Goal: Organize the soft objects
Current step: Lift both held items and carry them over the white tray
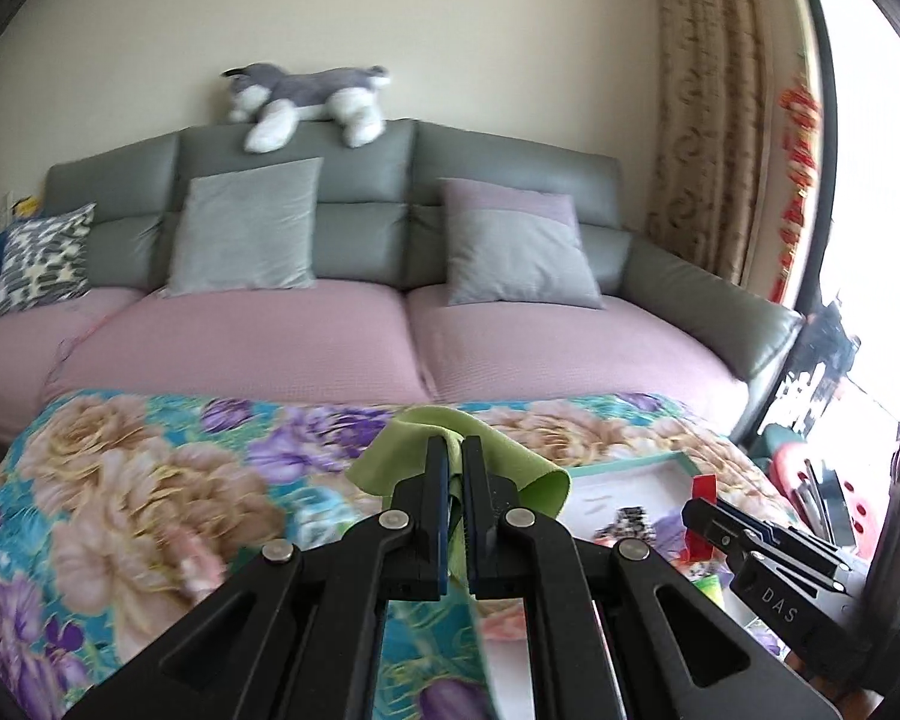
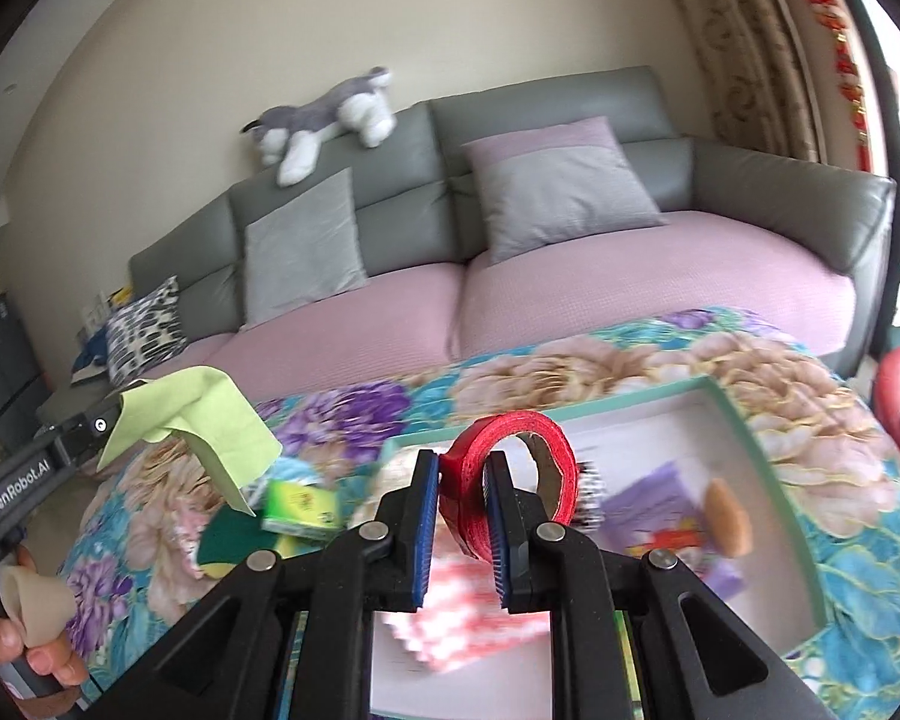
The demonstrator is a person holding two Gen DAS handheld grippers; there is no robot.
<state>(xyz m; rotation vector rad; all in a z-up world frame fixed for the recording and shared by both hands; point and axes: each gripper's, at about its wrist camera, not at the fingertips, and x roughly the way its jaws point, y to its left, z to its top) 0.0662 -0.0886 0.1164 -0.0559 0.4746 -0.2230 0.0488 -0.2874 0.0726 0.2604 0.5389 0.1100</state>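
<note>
My left gripper [image 1: 455,450] is shut on a light green cloth [image 1: 510,468] and holds it above the floral-covered table [image 1: 150,480]. The cloth also shows in the right wrist view [image 2: 204,420], hanging from the left gripper at the left. My right gripper [image 2: 462,468] is shut on a red tape roll [image 2: 510,456] and holds it over a white tray with a teal rim [image 2: 744,420]. The right gripper also shows at the right of the left wrist view [image 1: 708,516], with the red tape [image 1: 699,516].
The tray holds a purple item [image 2: 660,498], an orange-tan soft piece [image 2: 729,516] and a pink-white checked cloth [image 2: 480,618]. A green box [image 2: 300,507] and a green-yellow sponge [image 2: 228,540] lie on the table. Behind stands a sofa [image 1: 330,348] with cushions and a plush husky [image 1: 306,99].
</note>
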